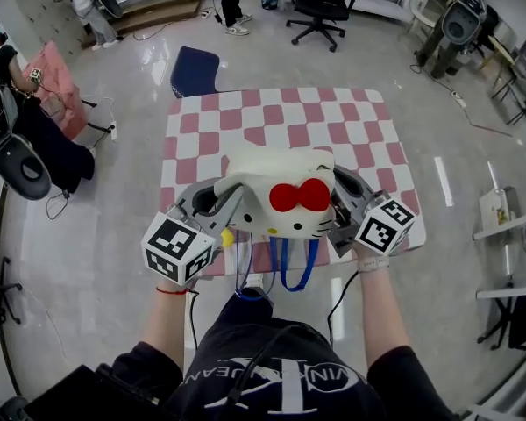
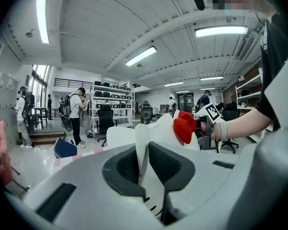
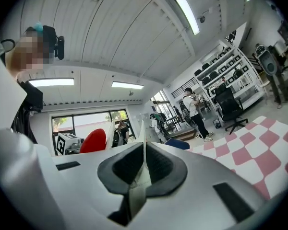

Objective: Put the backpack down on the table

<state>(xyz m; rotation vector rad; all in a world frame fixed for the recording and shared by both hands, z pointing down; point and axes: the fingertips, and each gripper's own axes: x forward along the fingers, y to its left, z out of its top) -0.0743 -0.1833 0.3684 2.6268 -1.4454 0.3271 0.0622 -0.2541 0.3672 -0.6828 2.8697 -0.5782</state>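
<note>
Currently, entries run from the left of the frame to the right.

1. My left gripper [image 1: 231, 207], lower left of centre in the head view, with its marker cube [image 1: 177, 249] nearest me. Its own view shows the jaws pressed together on a white fold at the side of the backpack [image 1: 276, 191].

2. The backpack, at centre: white, shaped as a cat's face, with a red bow [image 1: 300, 196] on its front. Blue straps [image 1: 285, 266] hang loose from it toward the lower edge. It is carried between my two grippers over the near end of the pink-and-white checked table [image 1: 368, 139]. I cannot tell whether its base touches the cloth.

3. My right gripper [image 1: 338, 207], right of centre, cube outward. Its own view shows the jaws clamped on a thin white panel of the same bag.

Step in hand, as I judge it: the carry, with the set-down not yet done. The next move calls for lowering both sides evenly until the base rests on the checks, straps clear of the edge, and only then letting go.

Writing: upside-down white lettering on my dark shirt [image 1: 272, 384], where only "JEAN" can be read. The cubes bear square markers and no words. No label shows on the bag.
</note>
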